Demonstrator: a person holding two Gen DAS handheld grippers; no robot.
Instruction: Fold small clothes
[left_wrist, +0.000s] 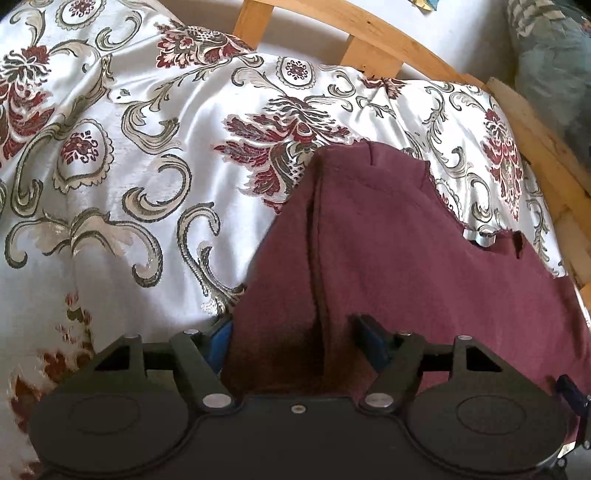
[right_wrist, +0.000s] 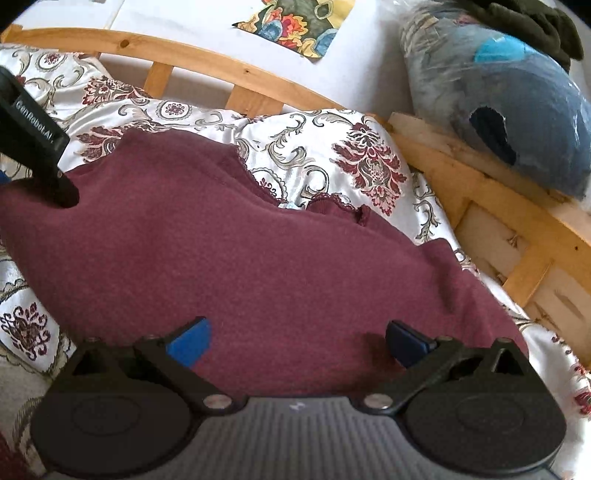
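A maroon garment (left_wrist: 388, 240) lies spread on a floral bedspread (left_wrist: 147, 147). My left gripper (left_wrist: 295, 336) holds its left edge. A raised fold of the cloth fills the gap between the blue pads (left_wrist: 369, 332), and the jaws stand fairly wide around it. In the right wrist view the same garment (right_wrist: 221, 240) stretches across the bed, its lace-trimmed neckline (right_wrist: 332, 203) at the far side. My right gripper (right_wrist: 297, 339) hovers wide open over the near hem, its pads (right_wrist: 192, 343) clear of the cloth. The left gripper's black housing (right_wrist: 33, 140) shows at the upper left.
A wooden bed rail (right_wrist: 207, 62) runs along the far side and down the right (right_wrist: 517, 229). A plastic-wrapped blue-grey bundle (right_wrist: 517, 122) rests on the right rail. A colourful print (right_wrist: 295, 26) hangs on the white wall behind.
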